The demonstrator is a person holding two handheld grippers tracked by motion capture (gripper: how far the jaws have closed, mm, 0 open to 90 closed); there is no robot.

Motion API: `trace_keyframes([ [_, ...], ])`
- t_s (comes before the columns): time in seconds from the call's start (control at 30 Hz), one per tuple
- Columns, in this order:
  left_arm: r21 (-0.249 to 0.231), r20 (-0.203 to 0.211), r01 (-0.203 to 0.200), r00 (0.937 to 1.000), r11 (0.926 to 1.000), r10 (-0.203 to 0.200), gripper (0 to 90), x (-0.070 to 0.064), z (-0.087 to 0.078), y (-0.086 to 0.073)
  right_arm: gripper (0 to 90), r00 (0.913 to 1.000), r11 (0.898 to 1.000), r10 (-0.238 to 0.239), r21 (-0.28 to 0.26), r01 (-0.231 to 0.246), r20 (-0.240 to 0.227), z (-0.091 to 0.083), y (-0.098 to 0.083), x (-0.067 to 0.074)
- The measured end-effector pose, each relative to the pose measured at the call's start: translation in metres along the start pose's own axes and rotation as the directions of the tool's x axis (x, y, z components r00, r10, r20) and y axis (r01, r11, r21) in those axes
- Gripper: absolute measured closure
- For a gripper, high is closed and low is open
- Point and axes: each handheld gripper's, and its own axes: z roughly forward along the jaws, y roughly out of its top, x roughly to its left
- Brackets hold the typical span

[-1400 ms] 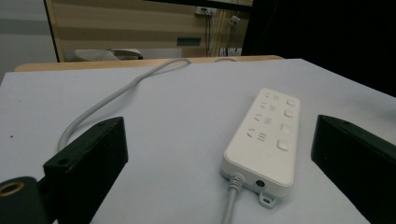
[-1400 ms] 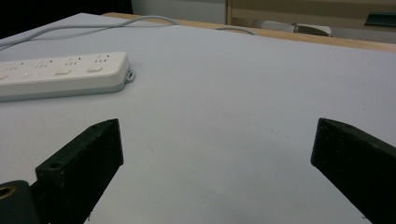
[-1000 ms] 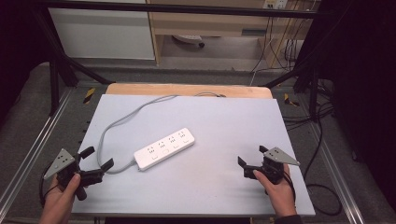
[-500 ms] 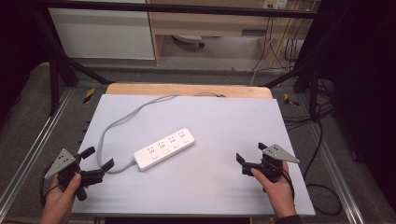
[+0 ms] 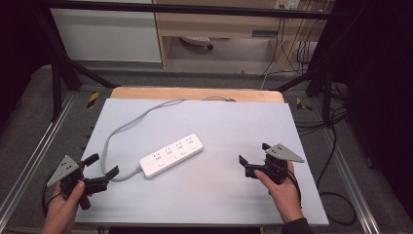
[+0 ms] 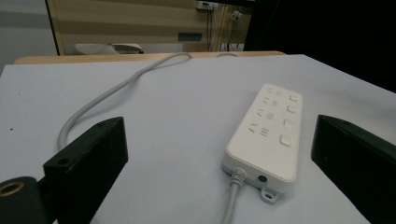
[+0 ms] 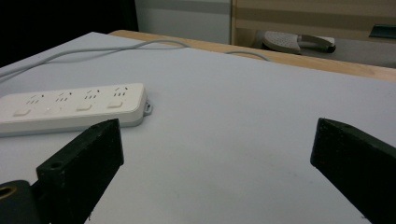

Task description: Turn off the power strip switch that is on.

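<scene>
We can read no text, brand, number or sign in any of the views. The white power strip (image 6: pixel 268 133), right of centre in the left gripper view, bears sockets and buttons without lettering we can make out. The small dark plate (image 6: pixel 189 36) on the wooden furniture at the top of that view is too blurred to read.

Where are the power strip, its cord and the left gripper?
power strip (image 5: pixel 171 155), high view, middle of its top face
cord (image 5: pixel 136 122), high view, mid-run on the table
left gripper (image 5: pixel 103 165), high view, between its fingertips
</scene>
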Motion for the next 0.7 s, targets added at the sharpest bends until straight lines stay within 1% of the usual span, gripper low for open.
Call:
trace_keyframes([
  [0.1,0.001,-0.001,0.001,1.0,1.0,-0.001,3.9,0.0,0.0,0.0,3.0,1.0,1.0,0.0,0.0,0.0,-0.01,0.005,0.003,0.004],
  [0.43,0.003,-0.003,0.002,1.0,1.0,-0.002,4.0,0.0,0.0,0.0,3.1,0.9989,1.0,-0.022,-0.006,0.022,-0.04,0.017,0.013,0.016],
  [0.7,0.005,-0.003,0.002,1.0,1.0,-0.002,4.0,0.0,0.0,0.0,2.9,0.9976,1.0,-0.023,0.0,0.023,-0.065,0.028,0.019,0.025],
])
